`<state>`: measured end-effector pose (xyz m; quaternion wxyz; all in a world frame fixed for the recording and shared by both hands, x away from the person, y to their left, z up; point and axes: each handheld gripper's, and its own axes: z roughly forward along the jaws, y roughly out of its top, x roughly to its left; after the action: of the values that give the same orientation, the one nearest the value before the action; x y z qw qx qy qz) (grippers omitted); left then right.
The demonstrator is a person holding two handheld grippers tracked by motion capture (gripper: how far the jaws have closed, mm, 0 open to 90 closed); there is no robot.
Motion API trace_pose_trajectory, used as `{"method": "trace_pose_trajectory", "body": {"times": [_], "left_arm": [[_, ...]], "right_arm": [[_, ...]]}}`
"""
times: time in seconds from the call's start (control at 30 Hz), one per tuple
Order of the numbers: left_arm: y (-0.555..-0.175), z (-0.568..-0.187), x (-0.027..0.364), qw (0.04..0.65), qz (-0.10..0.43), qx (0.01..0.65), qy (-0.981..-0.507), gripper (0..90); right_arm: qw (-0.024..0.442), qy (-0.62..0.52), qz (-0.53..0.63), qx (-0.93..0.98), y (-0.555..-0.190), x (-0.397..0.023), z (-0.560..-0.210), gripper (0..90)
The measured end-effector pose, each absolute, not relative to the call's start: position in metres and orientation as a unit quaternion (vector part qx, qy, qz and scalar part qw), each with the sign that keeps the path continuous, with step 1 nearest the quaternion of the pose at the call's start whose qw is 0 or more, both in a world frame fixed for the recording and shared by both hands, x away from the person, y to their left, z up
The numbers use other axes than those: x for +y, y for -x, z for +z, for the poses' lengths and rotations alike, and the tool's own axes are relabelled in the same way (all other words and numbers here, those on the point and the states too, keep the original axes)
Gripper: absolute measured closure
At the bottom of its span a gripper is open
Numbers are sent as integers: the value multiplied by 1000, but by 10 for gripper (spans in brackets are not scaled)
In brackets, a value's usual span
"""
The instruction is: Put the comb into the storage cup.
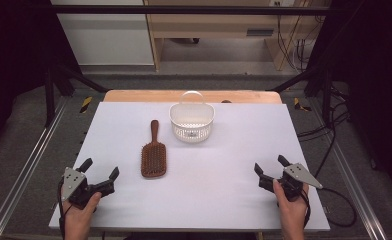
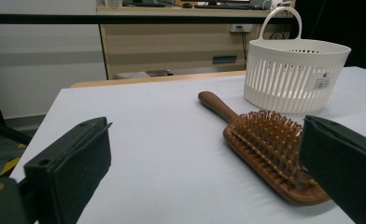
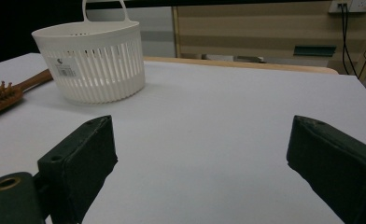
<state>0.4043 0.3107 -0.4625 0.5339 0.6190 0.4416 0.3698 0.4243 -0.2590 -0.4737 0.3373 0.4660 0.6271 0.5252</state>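
Observation:
A brown wooden hairbrush (image 1: 153, 152) lies bristles up on the white table (image 1: 234, 150), handle pointing away from me. Behind it and to its right stands a white slatted plastic basket (image 1: 192, 121) with a loop handle. My left gripper (image 1: 100, 169) rests low at the near left corner, open, nothing between its jaws; the hairbrush (image 2: 270, 147) lies just ahead on its right, with the basket (image 2: 293, 74) beyond. My right gripper (image 1: 270, 165) sits at the near right, open and empty. Far ahead to its left I see the basket (image 3: 95, 63) and the hairbrush (image 3: 6, 95).
The table's front edge runs just under both hands. A wooden strip (image 1: 191, 95) borders the far edge. Metal rails (image 1: 29, 165) flank the table, and cables (image 1: 334, 145) trail on the floor at the right. Bare tabletop lies between the two grippers.

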Motion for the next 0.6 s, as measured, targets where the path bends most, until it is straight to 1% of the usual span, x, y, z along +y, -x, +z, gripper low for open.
{"method": "trace_pose_trajectory", "body": {"times": [0.3,0.43,0.57,0.6], "left_arm": [[-404,-462,313,528,370,448,-619,41],[-404,-461,312,528,371,450,-618,62],[-403,-460,312,529,370,451,-616,109],[-403,-460,312,531,368,452,-615,135]], "right_arm": [[341,-468,529,620,-423,-261,-472,83],[339,-468,528,622,-423,-261,-473,83],[345,-463,527,623,-423,-260,-472,83],[346,-463,526,624,-424,-260,-472,83]]}}
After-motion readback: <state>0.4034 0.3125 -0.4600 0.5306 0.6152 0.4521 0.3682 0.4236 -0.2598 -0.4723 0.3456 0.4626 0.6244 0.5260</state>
